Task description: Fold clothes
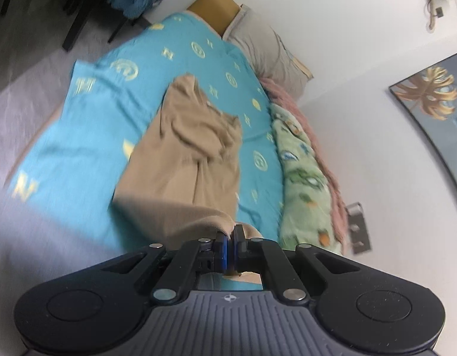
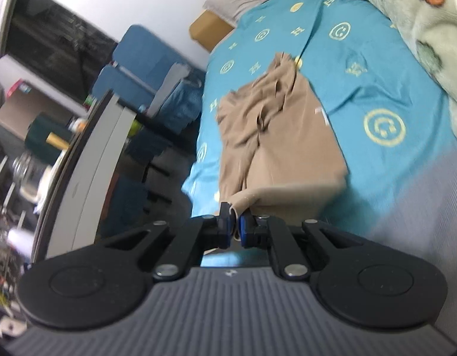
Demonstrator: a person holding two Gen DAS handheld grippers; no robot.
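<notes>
In the left wrist view, the left tongs (image 1: 230,234) are clamped on an edge of the tan garment (image 1: 190,148), which lies rumpled on the turquoise bedsheet (image 1: 89,124). In the right wrist view, the right tongs (image 2: 235,222) pinch another edge of it.

A plain tan garment (image 1: 187,148) lies on a turquoise bedsheet (image 1: 89,124) printed with pale yellow letters and round emblems. A light green blanket (image 1: 302,172) bears green and orange cartoon figures beside a pink fringed throw (image 1: 305,118) and a grey pillow (image 1: 267,47). Both grippers, left (image 1: 229,237) and right (image 2: 233,222), are black with blue pads.
</notes>
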